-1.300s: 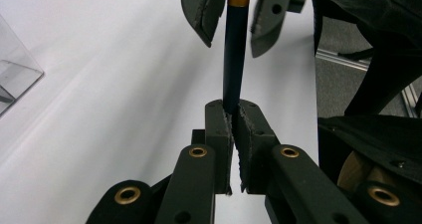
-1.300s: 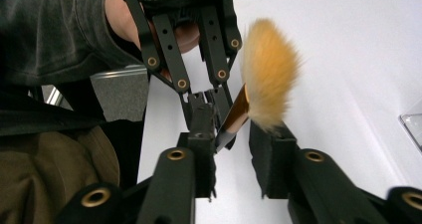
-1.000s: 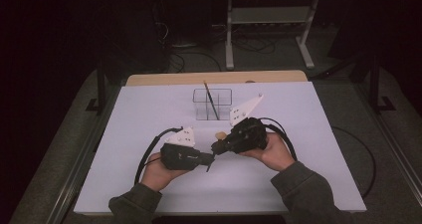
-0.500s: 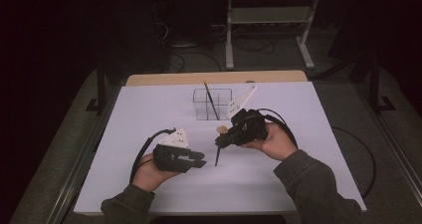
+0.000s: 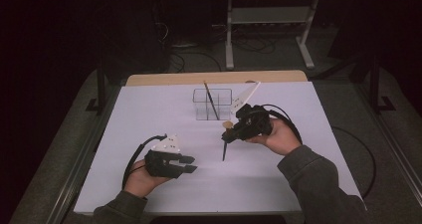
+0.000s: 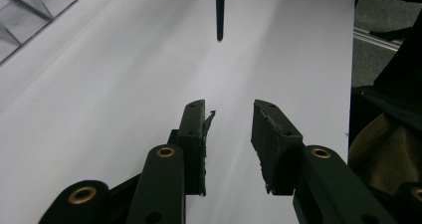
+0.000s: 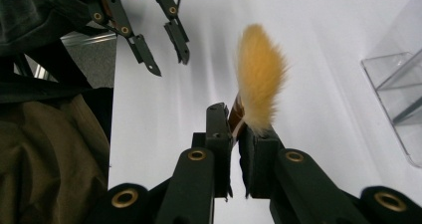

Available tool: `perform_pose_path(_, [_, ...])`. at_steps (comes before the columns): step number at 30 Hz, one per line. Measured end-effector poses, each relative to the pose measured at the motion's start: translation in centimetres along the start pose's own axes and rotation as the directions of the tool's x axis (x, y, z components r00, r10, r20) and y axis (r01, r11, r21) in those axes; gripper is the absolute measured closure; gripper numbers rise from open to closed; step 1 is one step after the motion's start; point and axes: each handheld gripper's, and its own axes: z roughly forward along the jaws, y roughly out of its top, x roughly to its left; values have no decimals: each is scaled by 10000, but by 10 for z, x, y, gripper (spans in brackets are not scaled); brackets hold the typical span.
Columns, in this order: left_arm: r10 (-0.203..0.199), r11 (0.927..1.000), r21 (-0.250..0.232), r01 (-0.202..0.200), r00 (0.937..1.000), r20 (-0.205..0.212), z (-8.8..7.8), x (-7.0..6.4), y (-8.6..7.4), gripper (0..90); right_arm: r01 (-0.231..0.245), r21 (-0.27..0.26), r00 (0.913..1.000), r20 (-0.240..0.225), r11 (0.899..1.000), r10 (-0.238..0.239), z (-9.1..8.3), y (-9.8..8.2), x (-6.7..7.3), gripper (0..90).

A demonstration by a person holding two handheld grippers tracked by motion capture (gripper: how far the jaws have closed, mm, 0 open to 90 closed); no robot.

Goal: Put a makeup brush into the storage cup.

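While the right gripper (image 5: 230,134) pinches a brush (image 7: 259,79) tight in its fingers, just under the soft yellow bristles, the dark handle hangs tip-down over the white tabletop (image 5: 149,114). The left gripper (image 5: 186,164) has just been opening; its fingers stand a little apart, holding nothing. I think the brush goes next into the clear holder (image 5: 213,104) nearby, so it must turn and lift
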Motion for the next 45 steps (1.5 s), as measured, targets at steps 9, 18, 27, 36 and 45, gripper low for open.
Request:
perform_pose_path(9, [-94,9999,127,99,9993,-373,-10,-1,-12,631,-145,22,9994,319,9999,145,-9,-2,-4,825])
perform_pose_path(18, [-344,9994,-6,344,9980,-529,-18,-3,-19,596,-283,-61,9978,590,9996,286,-18,-5,-5,825])
perform_pose_path(27, [-531,9986,-9,532,9958,-744,-21,-3,-25,538,-370,-153,9963,766,9992,381,-25,-6,-9,825])
perform_pose_path(36, [-800,9967,97,811,9930,-872,-21,-1,-30,493,-650,-159,9931,970,9978,662,-35,-4,-17,825])
perform_pose_path(45, [-883,9961,-22,885,9917,-940,-26,1,-33,476,-785,-321,9911,1051,9964,814,-41,0,-22,825])
